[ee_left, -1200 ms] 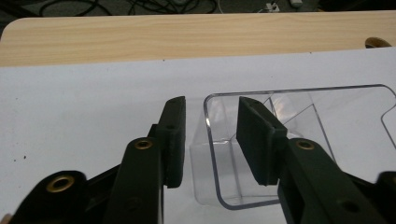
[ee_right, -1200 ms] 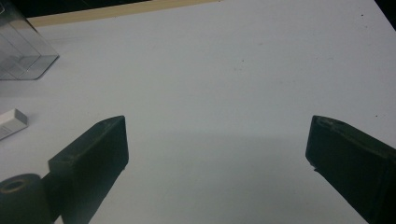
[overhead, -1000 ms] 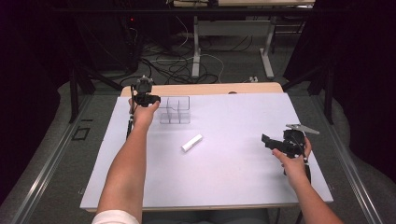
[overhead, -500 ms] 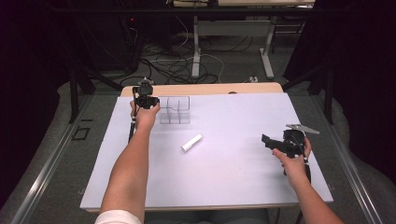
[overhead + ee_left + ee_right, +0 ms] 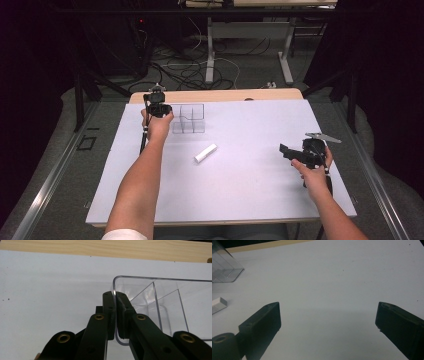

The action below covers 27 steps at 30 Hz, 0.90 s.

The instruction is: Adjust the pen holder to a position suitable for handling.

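Left fingers: clamped on the clear divided organizer's end wall, far-left of table.
Right gripper: jaws wide, empty.
Handling: likely light, rigid, slippery; pinch the rim.

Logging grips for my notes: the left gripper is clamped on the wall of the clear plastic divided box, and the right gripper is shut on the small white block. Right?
Half right. The right gripper is open and holds nothing, as the right gripper view shows; the small white block lies loose on the table. The left gripper is indeed clamped on the wall of the clear plastic divided box.
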{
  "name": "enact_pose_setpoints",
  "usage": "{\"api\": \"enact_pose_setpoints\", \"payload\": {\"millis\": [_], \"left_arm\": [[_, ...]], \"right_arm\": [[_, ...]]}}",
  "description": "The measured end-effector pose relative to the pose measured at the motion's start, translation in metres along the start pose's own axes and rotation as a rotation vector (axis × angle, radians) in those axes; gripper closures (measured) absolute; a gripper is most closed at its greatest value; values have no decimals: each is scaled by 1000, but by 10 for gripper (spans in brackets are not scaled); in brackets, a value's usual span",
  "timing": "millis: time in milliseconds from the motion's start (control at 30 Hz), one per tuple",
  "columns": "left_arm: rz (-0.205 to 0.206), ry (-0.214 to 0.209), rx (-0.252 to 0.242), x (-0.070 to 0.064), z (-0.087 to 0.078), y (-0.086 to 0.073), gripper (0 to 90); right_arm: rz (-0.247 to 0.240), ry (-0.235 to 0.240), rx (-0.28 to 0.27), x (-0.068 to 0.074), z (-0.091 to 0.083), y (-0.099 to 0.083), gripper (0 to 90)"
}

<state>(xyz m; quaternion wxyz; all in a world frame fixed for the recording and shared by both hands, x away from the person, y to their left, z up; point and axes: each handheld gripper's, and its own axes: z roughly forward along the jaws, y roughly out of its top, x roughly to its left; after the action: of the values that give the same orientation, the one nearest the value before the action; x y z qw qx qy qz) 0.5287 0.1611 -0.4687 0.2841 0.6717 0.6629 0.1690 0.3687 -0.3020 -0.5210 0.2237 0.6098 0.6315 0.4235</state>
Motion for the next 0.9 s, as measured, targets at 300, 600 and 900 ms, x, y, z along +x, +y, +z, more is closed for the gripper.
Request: {"api": "enact_pose_setpoints", "payload": {"millis": [300, 600, 900], "left_arm": [[8, -15, 22, -26, -3, -9, 871], [-12, -12, 17, -47, -5, -17, 869], [-32, -85, 17, -60, -5, -23, 850]], "right_arm": [[-12, 6, 4, 1, 1, 0, 60], [-19, 8, 6, 3, 1, -1, 62], [-11, 14, 12, 4, 2, -2, 64]]}}
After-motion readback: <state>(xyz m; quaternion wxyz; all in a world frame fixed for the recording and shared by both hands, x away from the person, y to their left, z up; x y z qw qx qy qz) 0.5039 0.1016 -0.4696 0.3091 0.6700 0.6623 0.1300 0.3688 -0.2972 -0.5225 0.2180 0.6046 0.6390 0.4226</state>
